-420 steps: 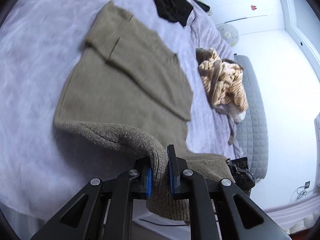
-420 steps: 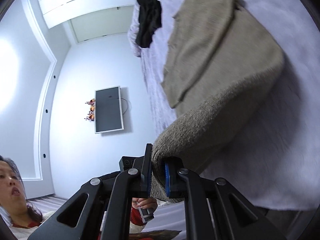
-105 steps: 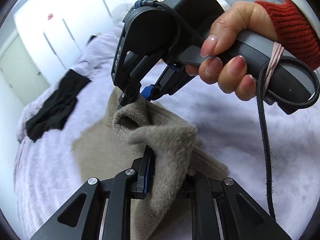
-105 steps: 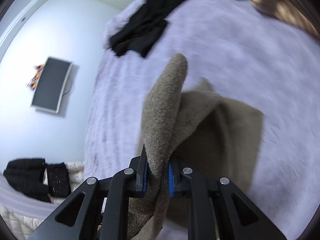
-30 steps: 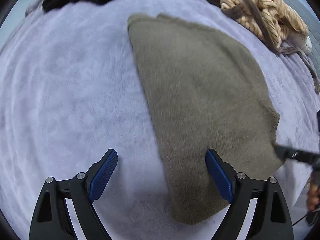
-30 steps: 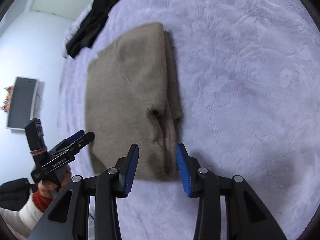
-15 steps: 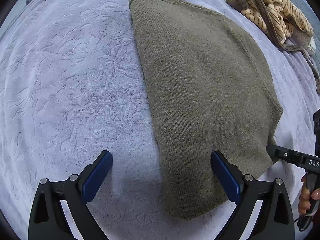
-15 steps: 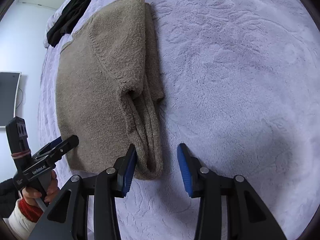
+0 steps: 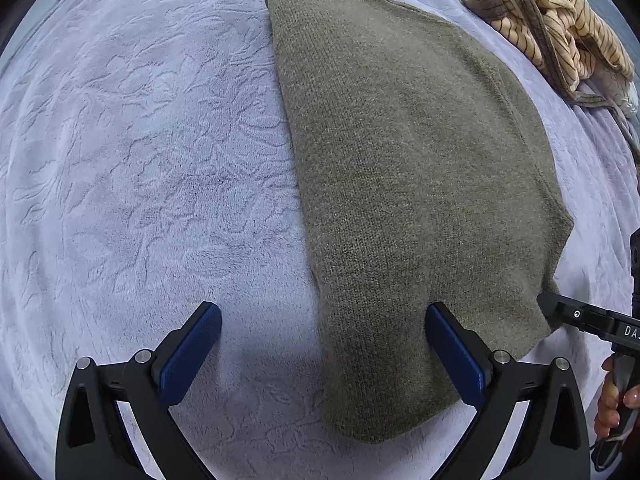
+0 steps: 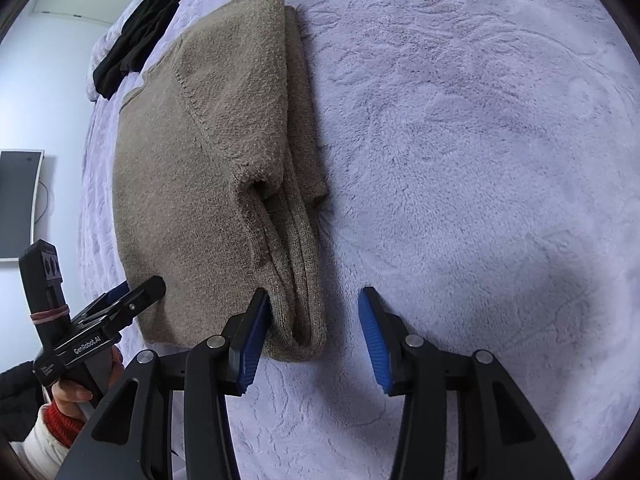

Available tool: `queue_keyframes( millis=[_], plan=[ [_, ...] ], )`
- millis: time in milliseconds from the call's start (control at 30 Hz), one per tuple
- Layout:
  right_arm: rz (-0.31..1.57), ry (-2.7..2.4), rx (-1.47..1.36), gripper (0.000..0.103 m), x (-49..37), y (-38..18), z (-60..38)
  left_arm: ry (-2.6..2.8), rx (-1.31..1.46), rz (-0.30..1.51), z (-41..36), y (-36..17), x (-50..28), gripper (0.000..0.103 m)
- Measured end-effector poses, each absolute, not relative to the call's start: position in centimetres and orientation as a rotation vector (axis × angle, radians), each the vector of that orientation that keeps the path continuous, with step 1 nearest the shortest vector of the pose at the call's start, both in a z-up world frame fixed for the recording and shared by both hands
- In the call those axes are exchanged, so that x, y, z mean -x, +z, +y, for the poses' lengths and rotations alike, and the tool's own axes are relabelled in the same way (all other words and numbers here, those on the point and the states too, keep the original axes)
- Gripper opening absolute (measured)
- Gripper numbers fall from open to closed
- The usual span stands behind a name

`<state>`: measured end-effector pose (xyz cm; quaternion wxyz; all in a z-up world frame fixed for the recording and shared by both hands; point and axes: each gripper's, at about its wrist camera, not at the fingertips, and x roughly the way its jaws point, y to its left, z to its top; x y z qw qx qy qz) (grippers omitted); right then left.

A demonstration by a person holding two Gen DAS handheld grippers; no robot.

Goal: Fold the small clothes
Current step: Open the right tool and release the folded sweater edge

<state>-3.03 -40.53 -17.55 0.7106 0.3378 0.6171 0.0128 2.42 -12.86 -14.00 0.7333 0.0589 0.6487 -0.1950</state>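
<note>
Through my left wrist camera, the folded olive-brown knitted sweater (image 9: 416, 184) lies flat on the pale lilac embossed plush blanket (image 9: 140, 168). My left gripper (image 9: 324, 344) hangs over its near edge, jaws just spread wide, gripping nothing. A crumpled tan striped garment (image 9: 552, 20) lies beyond the sweater.

Through my right wrist camera, my right gripper (image 10: 312, 332) straddles the sweater's (image 10: 208, 168) near corner, jaws just parting, released. A black garment (image 10: 136, 28) lies beyond the sweater.
</note>
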Motion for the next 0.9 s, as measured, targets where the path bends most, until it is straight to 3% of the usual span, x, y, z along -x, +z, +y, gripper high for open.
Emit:
queue_keyframes(
  millis=[700,900],
  plan=[
    [1.375,0.077,-0.765,0.053,2.6,-17.1,-41.6,-0.42,-0.128,1.447,-13.9,-14.9,-2.5,0.102],
    [1.332,0.063,-0.765,0.06,2.3,-15.8,-43.0,-0.422,-0.127,1.449,-14.0,-15.0,-2.6,0.102]
  ],
)
